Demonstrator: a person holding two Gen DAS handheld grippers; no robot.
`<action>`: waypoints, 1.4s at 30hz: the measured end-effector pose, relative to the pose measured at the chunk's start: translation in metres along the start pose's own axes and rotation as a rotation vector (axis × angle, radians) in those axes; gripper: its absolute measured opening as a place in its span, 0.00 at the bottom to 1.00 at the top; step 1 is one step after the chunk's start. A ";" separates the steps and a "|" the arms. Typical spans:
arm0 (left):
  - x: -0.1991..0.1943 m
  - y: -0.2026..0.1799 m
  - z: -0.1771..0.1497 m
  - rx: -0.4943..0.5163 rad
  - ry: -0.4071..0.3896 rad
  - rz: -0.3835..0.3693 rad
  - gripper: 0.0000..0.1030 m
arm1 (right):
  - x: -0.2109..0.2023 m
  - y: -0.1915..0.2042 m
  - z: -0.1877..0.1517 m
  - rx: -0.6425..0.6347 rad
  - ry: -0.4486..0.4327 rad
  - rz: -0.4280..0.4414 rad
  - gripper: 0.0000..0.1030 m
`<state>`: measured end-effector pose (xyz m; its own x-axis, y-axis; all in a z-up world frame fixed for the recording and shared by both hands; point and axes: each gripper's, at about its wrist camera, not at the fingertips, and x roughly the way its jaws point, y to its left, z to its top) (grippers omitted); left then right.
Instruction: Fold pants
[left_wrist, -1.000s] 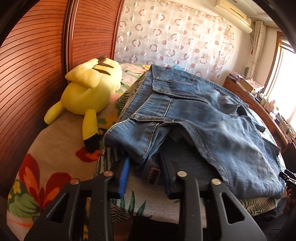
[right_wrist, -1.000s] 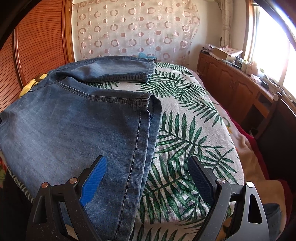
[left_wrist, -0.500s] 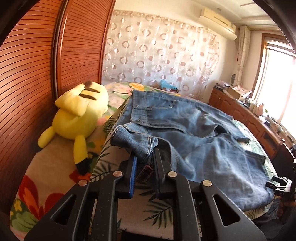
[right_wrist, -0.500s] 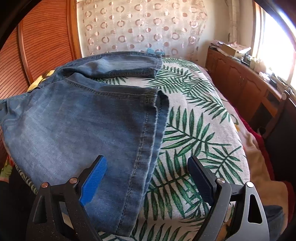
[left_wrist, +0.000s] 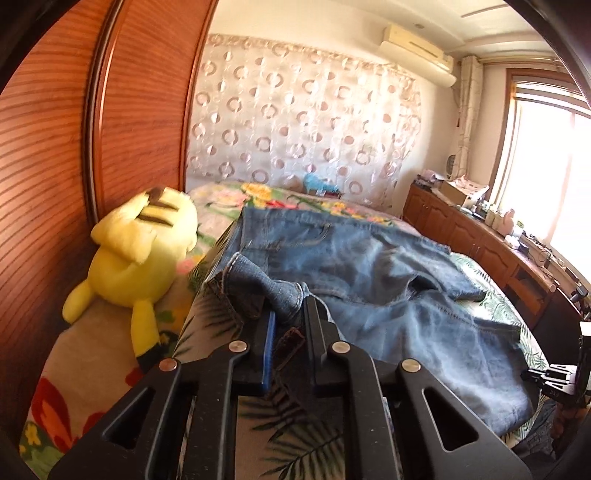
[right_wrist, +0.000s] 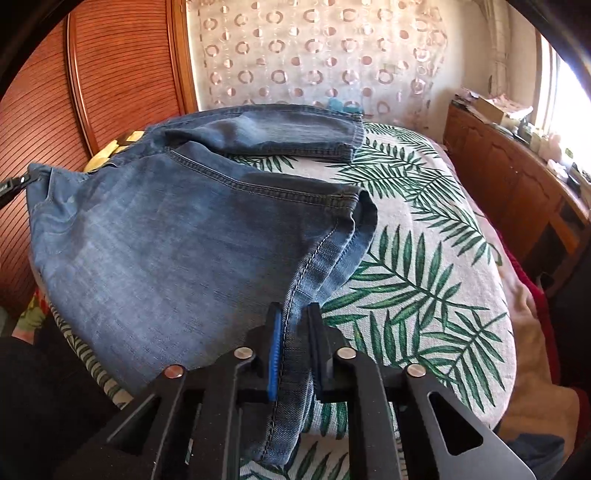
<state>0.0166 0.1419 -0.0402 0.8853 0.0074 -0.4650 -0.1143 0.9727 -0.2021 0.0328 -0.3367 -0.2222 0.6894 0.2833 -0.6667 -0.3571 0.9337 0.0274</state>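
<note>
A: Where are the pants (right_wrist: 166, 236) rn?

B: Spread on the leaf-print bed cover (right_wrist: 424, 295), waist end toward the bed's left edge by the yellow plush (left_wrist: 144, 251), legs running toward the right side. One leg lies further back; the other reaches the near edge.

A: Grippers?

B: Both are closing and already pinch denim. The left gripper (left_wrist: 288, 317) is narrow, with the bunched waistband corner between its jaws and raised a bit off the cover. The right gripper (right_wrist: 293, 325) is narrow too, clamped on the side seam of the near leg close to its hem, at the near edge.

A: How will it handle?

B: I reckon thick denim: soft but heavyish, drapes, sags btwn the two holds. Not slippery or fragile. Seams and waistband are the stiffest bits, so good places to grab, less likely to slide out than a single layer.

A: Risks?

B: Prob the slack middle dragging or the rear leg shifting when lifted. Keeping tension across both ends should help.
</note>
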 end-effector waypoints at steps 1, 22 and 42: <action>0.001 -0.001 0.005 -0.002 -0.003 -0.015 0.14 | 0.001 -0.001 0.001 0.006 -0.001 0.012 0.07; 0.072 -0.022 0.097 0.071 -0.083 -0.039 0.13 | 0.017 -0.016 0.136 -0.067 -0.176 -0.007 0.06; 0.163 -0.011 0.095 0.091 0.055 0.016 0.13 | 0.126 -0.014 0.209 -0.072 0.013 0.052 0.13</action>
<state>0.2056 0.1543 -0.0316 0.8573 0.0131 -0.5146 -0.0847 0.9896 -0.1159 0.2563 -0.2688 -0.1506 0.6604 0.3278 -0.6756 -0.4369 0.8995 0.0094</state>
